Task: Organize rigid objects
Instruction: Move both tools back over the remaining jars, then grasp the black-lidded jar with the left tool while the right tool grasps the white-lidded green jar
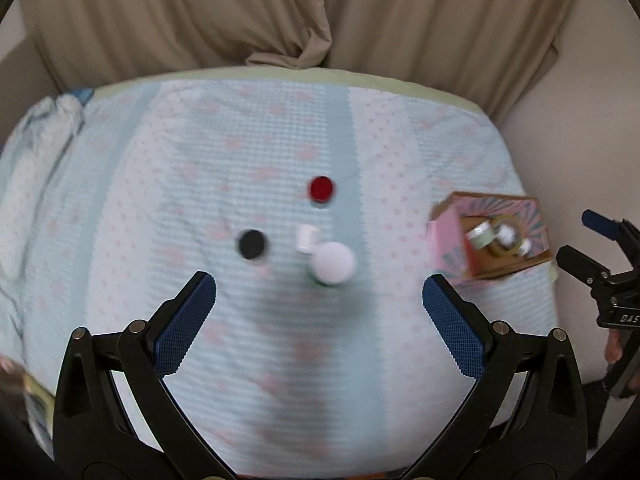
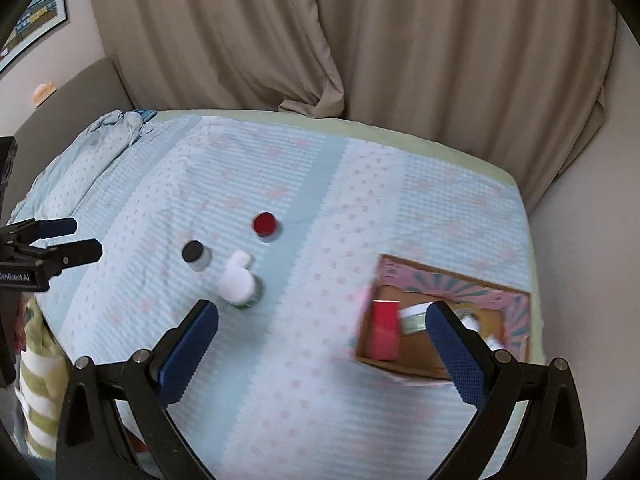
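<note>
I am holding both tools over a bed covered by a pale blue quilt (image 1: 280, 360) with pink dots; it is filling the area beneath and ahead of my fingers. A beige curtain (image 1: 240, 12) is hanging beyond the far edge of the bed.

My left gripper (image 1: 319, 320) is standing wide open, with nothing between its blue pads. My right gripper (image 2: 322, 344) is likewise spread wide and gripping nothing.

The cardboard box (image 2: 516, 304), pink-patterned on its flaps, is sitting on the quilt ahead and to the right of my left gripper. In the right wrist view it is lying directly under my right finger, which is covering part of its interior. Inside it, a red block (image 2: 385, 330) is standing against the left wall, with a green-banded jar (image 2: 414, 318) just beside it. Further small items are showing in the box, too blurred to identify.

Four loose items are lying on the quilt just ahead of my left gripper, well apart from the box. The white-capped bottle (image 1: 334, 262) is sitting nearest, just ahead of centre. A small white container (image 1: 307, 238) is touching it on the far side. The black-lidded jar (image 1: 252, 244) is resting to the left of these. The red-lidded jar (image 1: 321, 189) is sitting farthest ahead.
</note>
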